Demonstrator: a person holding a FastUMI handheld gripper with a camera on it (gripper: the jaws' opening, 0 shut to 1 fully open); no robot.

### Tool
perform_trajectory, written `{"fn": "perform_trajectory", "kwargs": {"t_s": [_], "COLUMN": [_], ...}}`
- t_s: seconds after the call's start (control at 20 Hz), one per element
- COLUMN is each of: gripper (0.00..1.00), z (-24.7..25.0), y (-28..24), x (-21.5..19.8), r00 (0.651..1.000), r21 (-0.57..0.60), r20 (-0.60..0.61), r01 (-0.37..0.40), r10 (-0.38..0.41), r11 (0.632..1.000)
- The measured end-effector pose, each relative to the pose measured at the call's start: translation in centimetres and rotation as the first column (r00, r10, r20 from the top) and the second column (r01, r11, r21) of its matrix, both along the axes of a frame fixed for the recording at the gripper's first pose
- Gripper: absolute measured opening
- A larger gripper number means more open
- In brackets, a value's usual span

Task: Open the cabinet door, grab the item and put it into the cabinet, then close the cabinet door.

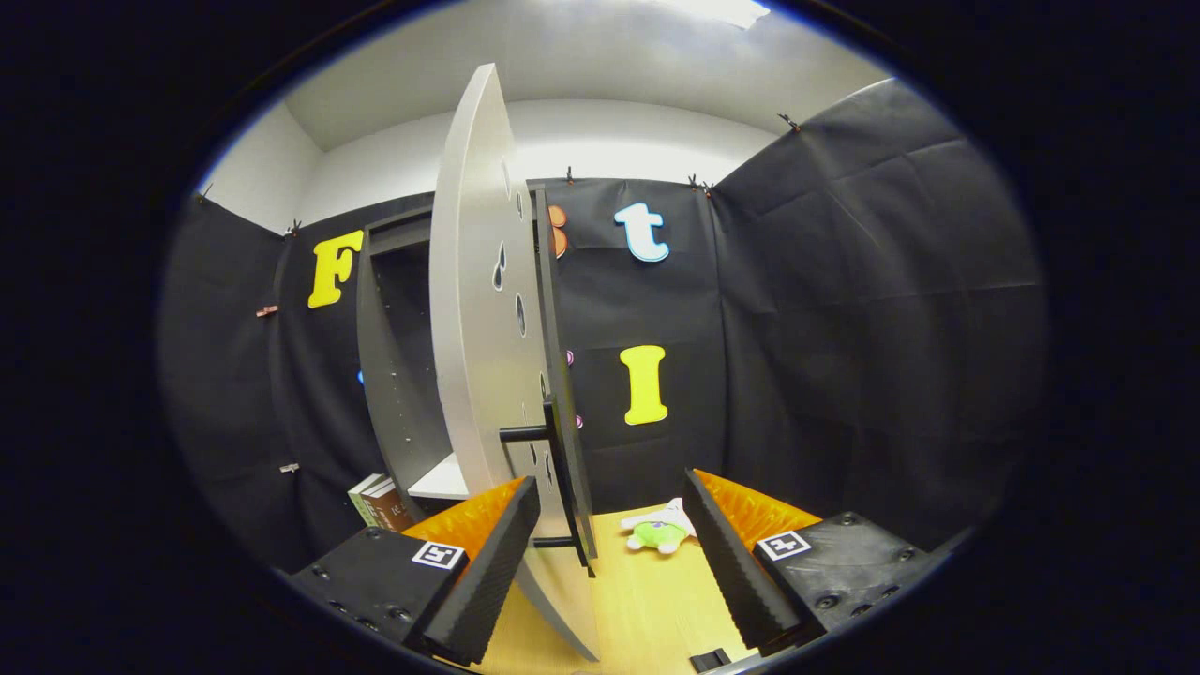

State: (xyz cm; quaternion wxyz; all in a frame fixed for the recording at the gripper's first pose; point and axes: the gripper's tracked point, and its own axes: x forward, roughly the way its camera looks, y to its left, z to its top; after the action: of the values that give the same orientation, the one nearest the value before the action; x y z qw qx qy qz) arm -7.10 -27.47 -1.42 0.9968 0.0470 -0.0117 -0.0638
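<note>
Door [478, 309] edge-on, upright, between spread hand-held gripper [609, 553] fingers; contact unclear.

Black cloth walls [844, 281] surround a pale wooden worktop [647, 591]; above, a white ceiling [581, 66] with a bright light [722, 9].

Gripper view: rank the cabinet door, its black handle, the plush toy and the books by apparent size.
1. cabinet door, nearest
2. black handle
3. plush toy and books look alike; unranked.
gripper open.
</note>
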Motion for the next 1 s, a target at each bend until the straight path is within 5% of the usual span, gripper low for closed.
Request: {"fn": "perform_trajectory", "kwargs": {"t_s": [0.6, 1.0], "gripper": [0.97, 0.97], "z": [0.6, -0.1], "y": [3.5, 11.9], "x": [0.0, 2.2], "r00": [1.000, 1.000], "r21": [-0.015, -0.014], "r20": [0.018, 0.016], "r01": [-0.013, 0.011], "r10": [0.013, -0.011], "r11": [1.000, 1.000]}}
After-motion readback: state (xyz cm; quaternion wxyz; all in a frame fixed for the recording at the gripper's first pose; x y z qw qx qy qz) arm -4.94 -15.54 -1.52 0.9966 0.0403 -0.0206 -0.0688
